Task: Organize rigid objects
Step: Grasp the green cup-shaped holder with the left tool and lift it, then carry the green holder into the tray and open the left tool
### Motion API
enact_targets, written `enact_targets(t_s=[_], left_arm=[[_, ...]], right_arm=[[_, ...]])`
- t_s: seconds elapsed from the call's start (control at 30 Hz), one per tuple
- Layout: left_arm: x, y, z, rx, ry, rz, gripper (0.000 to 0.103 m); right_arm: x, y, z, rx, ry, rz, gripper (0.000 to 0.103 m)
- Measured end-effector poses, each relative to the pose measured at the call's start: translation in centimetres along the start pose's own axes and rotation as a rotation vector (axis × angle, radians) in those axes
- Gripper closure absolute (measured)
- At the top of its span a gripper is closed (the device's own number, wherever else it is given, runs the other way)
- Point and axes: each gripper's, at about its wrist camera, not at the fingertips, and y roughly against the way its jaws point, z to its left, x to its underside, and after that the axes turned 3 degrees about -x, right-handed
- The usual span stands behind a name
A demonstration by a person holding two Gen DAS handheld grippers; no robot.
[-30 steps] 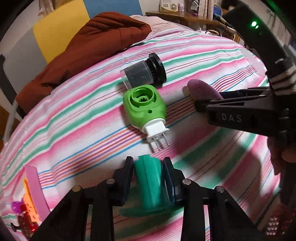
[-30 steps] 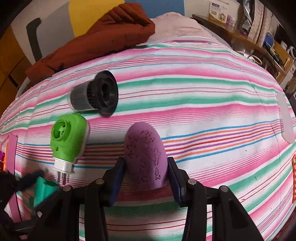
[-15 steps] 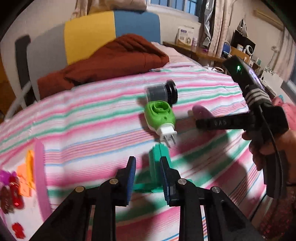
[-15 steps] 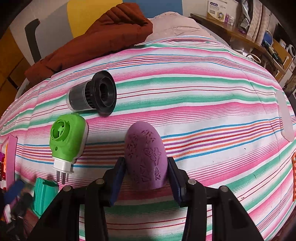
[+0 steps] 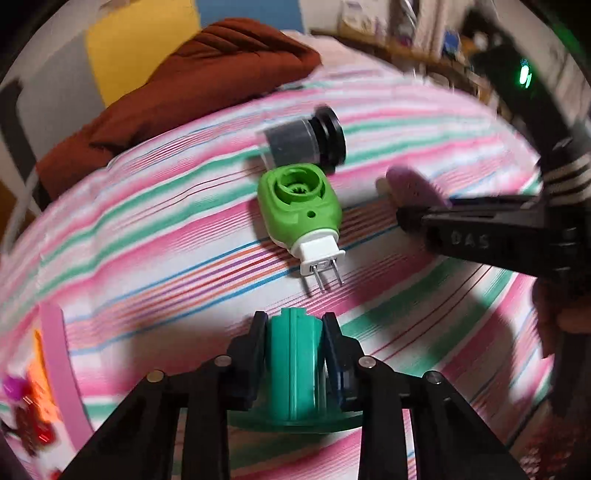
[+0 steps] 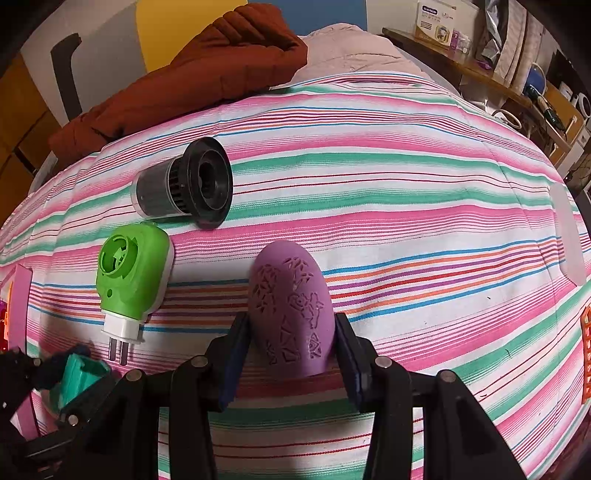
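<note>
Left wrist: left gripper [image 5: 294, 328] clamps teal plastic piece [image 5: 293, 365]; green plug-in vaporizer [image 5: 301, 214] just ahead (prongs toward it). Right wrist: right gripper [image 6: 290, 325] grips purple carved oval [image 6: 290, 310]; black filter cup [image 6: 184, 184] ahead-left on striped bed [image 6: 406, 206].

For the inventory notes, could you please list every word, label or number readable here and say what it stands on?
"DAS": raised letters on the side of the right gripper, seen from the left wrist view.
Box on the shelf: printed label, too small to read.
Purple oval case: cut-out patterns only, no text.
Green plug-in device, teal piece and black filter cup: no readable text.
</note>
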Motion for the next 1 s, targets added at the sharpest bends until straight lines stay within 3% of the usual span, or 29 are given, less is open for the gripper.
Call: enact_targets(t_s=[0.17, 0.33, 0.67, 1.0], left_arm=[[2.4, 3.2, 3.0, 0.105, 0.159, -0.159, 0.073], [5.2, 4.7, 4.7, 0.088, 0.211, -0.245, 0.073], [7.9, 3.5, 4.1, 0.067, 0.207, -0.249, 0.068], [9.0, 3.6, 3.9, 0.049, 0.197, -0.318, 0.068]], right_arm=[[0.1, 0.2, -0.1, 0.002, 0.001, 0.000, 0.058], [0.2, 0.2, -0.1, 0.007, 0.006, 0.000, 0.058], [0.4, 0.3, -0.1, 0.005, 0.003, 0.001, 0.058], [0.3, 0.0, 0.4, 0.027, 0.043, -0.015, 0.059]])
